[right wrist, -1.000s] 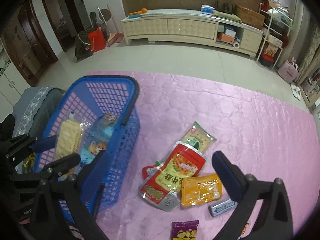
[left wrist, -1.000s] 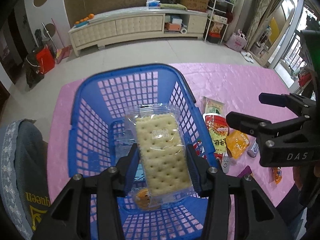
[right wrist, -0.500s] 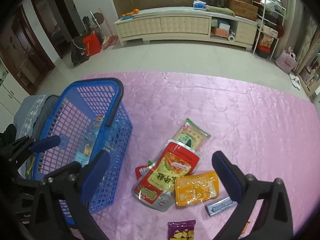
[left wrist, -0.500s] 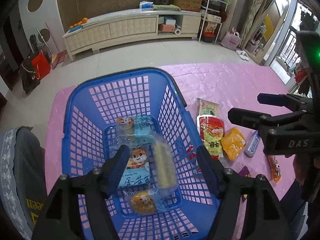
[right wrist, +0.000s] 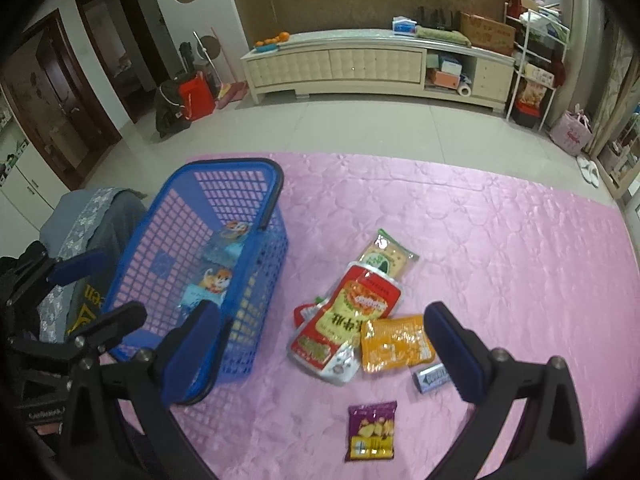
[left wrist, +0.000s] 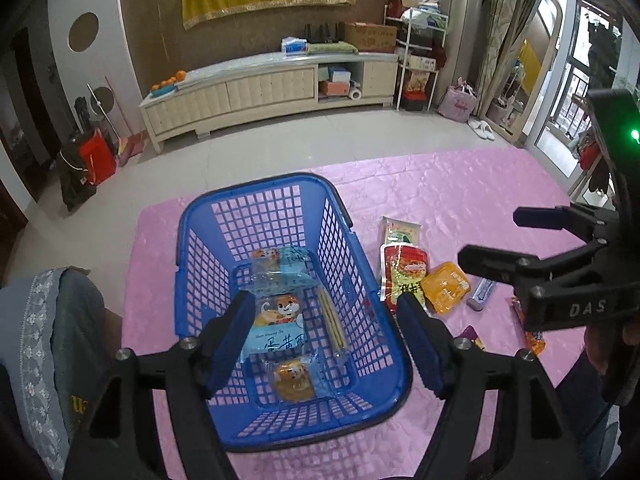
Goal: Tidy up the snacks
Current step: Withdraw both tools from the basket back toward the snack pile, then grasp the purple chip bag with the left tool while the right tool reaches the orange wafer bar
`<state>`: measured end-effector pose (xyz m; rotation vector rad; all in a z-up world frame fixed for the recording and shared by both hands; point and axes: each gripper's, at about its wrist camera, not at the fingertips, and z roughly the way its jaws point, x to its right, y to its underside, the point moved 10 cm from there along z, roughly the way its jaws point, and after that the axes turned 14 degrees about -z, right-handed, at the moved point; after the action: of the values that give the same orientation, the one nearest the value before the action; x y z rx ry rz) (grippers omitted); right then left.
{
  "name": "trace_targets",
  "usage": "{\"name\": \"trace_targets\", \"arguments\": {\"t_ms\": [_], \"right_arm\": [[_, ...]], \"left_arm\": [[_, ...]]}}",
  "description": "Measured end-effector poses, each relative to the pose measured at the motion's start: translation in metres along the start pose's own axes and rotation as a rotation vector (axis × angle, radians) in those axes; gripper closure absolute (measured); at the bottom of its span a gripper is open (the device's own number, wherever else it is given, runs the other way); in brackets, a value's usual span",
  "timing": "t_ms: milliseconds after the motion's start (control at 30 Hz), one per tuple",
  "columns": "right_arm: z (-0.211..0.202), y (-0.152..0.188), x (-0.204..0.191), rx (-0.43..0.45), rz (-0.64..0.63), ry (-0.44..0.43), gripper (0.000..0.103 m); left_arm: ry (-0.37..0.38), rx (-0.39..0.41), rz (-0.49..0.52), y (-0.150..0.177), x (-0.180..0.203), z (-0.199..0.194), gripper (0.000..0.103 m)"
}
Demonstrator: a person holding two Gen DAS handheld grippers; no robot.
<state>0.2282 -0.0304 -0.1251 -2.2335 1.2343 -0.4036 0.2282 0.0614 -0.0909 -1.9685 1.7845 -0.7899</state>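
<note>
Pink quilted cloth (right wrist: 460, 232) bears a blue basket (left wrist: 362, 264) holding cartoon-printed packets (left wrist: 280, 312) and a cracker pack (left wrist: 332, 320) on edge. Loose beside it: red pouch (right wrist: 344, 320), orange packet (right wrist: 394, 344), purple packet (right wrist: 370, 426). Left gripper (left wrist: 326, 340) opening, empty, above the basket; right gripper (right wrist: 320, 352) spread, empty.

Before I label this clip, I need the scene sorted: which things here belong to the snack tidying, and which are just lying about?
Part of the job:
- blue basket
- cracker pack standing on edge inside it
- red pouch
- orange packet
- green-and-cream cracker packet
- gum pack
- purple chip bag

Just lying about:
- grey garment
- red bag
- slippers
</note>
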Motion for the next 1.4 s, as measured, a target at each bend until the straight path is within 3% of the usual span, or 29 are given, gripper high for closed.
{"name": "trace_targets", "arguments": {"t_ms": [267,400,767,1033,1233,1400], "right_arm": [[-0.04,0.015,-0.007,0.028,-0.006,0.027,0.0],[-0.058,0.025,-0.007,0.045,-0.001,0.035,0.0],[-0.093,0.069,0.016,0.062,0.033,0.079,0.0],[-0.098,0.114,0.045,0.039,0.088,0.095,0.0],[-0.09,0.149,0.068,0.007,0.11,0.117,0.0],[-0.075,0.178,0.084,-0.041,0.133,0.108,0.0]], "left_arm": [[0.044,0.048,0.006,0.007,0.009,-0.036,0.031],[0.056,0.073,0.022,0.014,0.021,-0.049,0.026],[0.072,0.11,0.149,0.045,0.077,-0.062,0.018],[0.102,0.07,0.18,0.074,0.116,-0.052,0.018],[0.117,-0.027,0.132,0.107,0.136,-0.024,0.018],[0.093,-0.062,0.125,0.13,0.151,-0.002,0.018]]}}
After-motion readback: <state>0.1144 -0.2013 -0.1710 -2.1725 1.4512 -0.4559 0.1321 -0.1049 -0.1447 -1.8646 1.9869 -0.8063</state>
